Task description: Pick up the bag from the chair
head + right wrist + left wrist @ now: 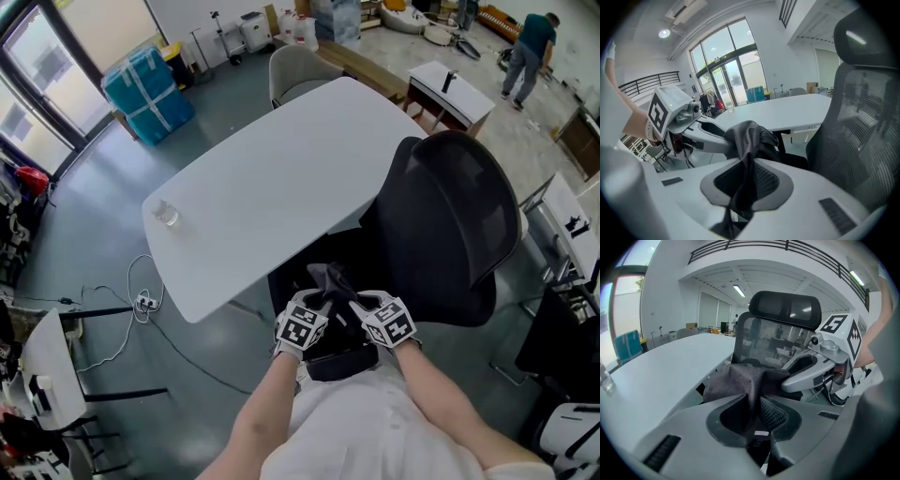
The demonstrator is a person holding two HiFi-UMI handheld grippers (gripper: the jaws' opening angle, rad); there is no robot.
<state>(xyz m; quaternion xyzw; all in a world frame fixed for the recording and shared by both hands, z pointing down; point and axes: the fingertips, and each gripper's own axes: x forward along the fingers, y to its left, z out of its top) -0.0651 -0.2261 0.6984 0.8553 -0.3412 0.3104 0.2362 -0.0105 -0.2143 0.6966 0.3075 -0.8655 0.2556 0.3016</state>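
A dark grey fabric bag [330, 284] is bunched up between both grippers, above the seat of the black mesh office chair [450, 225]. My left gripper [314, 314] is shut on a fold of the bag [740, 383], which runs down between its jaws. On another fold of the bag [749, 140] my right gripper [361, 309] is shut as well. Each gripper shows in the other's view, close by, pinching the same bunch of cloth. The bag's lower part [342, 361] hangs dark beneath the grippers, partly hidden by them.
A long white table [281, 178] stands just left of the chair, with a clear glass [166, 214] near its left edge. Cables [141, 305] lie on the floor beneath it. A blue wrapped bundle [148, 92], a second chair [295, 70] and a person [527, 52] are farther off.
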